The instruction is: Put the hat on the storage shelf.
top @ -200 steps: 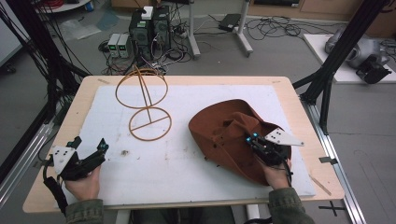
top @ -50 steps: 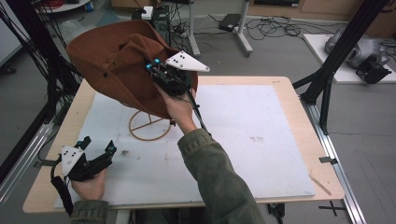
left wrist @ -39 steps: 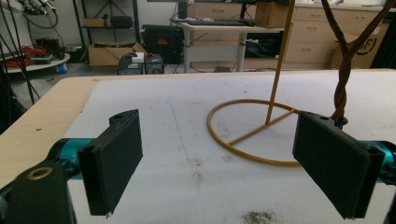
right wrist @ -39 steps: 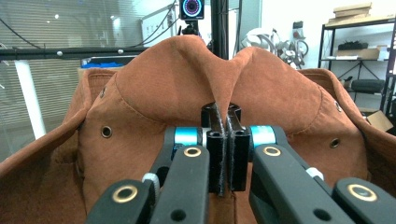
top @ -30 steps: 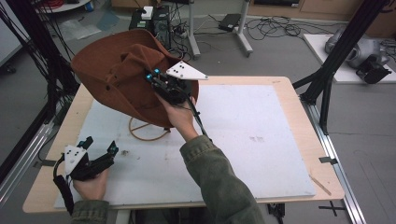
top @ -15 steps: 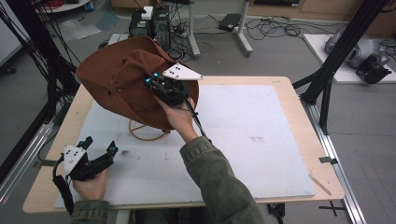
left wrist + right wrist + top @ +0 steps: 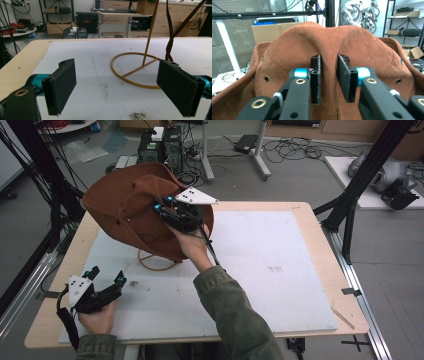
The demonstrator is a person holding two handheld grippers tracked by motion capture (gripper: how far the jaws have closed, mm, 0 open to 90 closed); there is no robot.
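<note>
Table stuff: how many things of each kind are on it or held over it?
Hat: 1
Wire stand: 1
Tool, left and right: 2
White mat: 1
Total: 5

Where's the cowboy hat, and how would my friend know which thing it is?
Look at the far left part of the wooden table, where a thin golden wire stand rises from a ring-shaped base. The brown hat sits on top of that stand, with the right tool at its crown. It is the one big, soft, rust-brown thing there, with a wide floppy brim.
</note>
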